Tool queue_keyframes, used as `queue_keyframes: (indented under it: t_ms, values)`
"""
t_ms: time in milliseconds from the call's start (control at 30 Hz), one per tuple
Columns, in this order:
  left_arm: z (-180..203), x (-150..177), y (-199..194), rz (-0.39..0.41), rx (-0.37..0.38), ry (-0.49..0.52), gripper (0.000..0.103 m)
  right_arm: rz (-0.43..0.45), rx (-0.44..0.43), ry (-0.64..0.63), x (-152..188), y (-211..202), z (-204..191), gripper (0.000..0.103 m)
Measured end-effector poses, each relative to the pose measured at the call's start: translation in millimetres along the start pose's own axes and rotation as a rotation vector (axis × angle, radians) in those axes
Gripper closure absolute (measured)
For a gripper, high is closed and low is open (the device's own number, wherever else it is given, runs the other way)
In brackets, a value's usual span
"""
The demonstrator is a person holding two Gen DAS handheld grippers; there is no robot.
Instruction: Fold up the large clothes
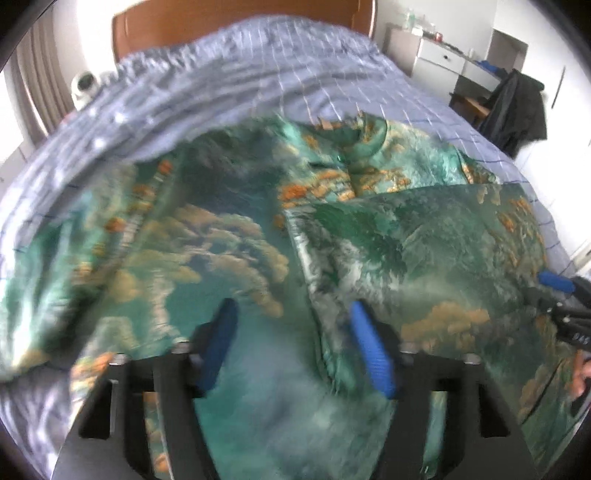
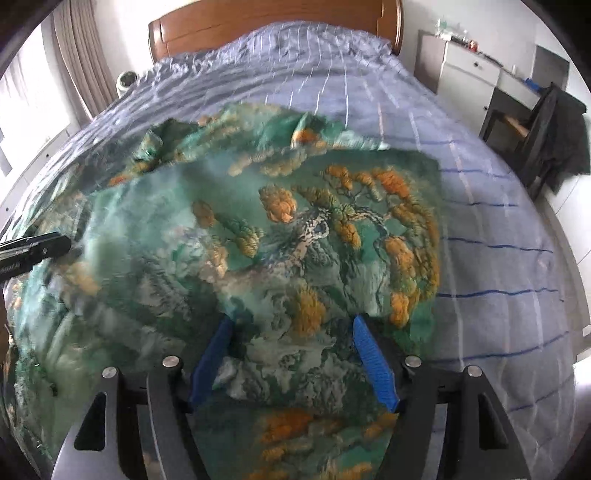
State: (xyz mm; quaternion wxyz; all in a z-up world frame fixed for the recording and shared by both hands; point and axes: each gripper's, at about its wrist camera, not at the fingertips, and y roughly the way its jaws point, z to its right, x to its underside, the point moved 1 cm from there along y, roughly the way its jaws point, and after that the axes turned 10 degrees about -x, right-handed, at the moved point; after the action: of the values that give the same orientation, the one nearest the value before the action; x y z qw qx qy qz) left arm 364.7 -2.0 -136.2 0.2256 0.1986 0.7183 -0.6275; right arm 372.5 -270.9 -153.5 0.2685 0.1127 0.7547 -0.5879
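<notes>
A large green garment printed with orange trees and clouds lies spread on the bed; it also fills the right wrist view. Its right part is folded over, with a fold edge running down the middle. My left gripper is open and empty, hovering just above the cloth. My right gripper is open and empty, low over the garment near its right edge. The right gripper shows at the right edge of the left wrist view. The left gripper's body shows at the left of the right wrist view.
The bed has a blue checked cover and a wooden headboard. A white drawer unit and a chair with a dark jacket stand to the right. Curtains hang at the left.
</notes>
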Motion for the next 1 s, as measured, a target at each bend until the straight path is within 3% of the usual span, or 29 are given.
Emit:
queue_keyframes:
  t_ms: [67, 367, 533, 667, 1000]
  values:
    - [-4, 5, -12, 0.018, -0.026, 0.007, 0.031, 0.007, 0.018, 0.003, 5, -12, -5, 0.025]
    - [-34, 26, -51, 0.059, -0.077, -0.03, 0.027, 0.063, 0.029, -0.036, 36, -64, -48, 0.024]
    - [-79, 53, -61, 0.044, -0.094, -0.111, 0.021, 0.078, 0.001, -0.036, 48, -80, -78, 0.025]
    - [-149, 85, -60, 0.004, -0.111, -0.268, 0.021, 0.101, -0.041, -0.051, 65, -94, -104, 0.024]
    - [-342, 138, -42, -0.028, -0.113, -0.813, 0.021, 0.062, -0.074, -0.177, 101, -101, -171, 0.024]
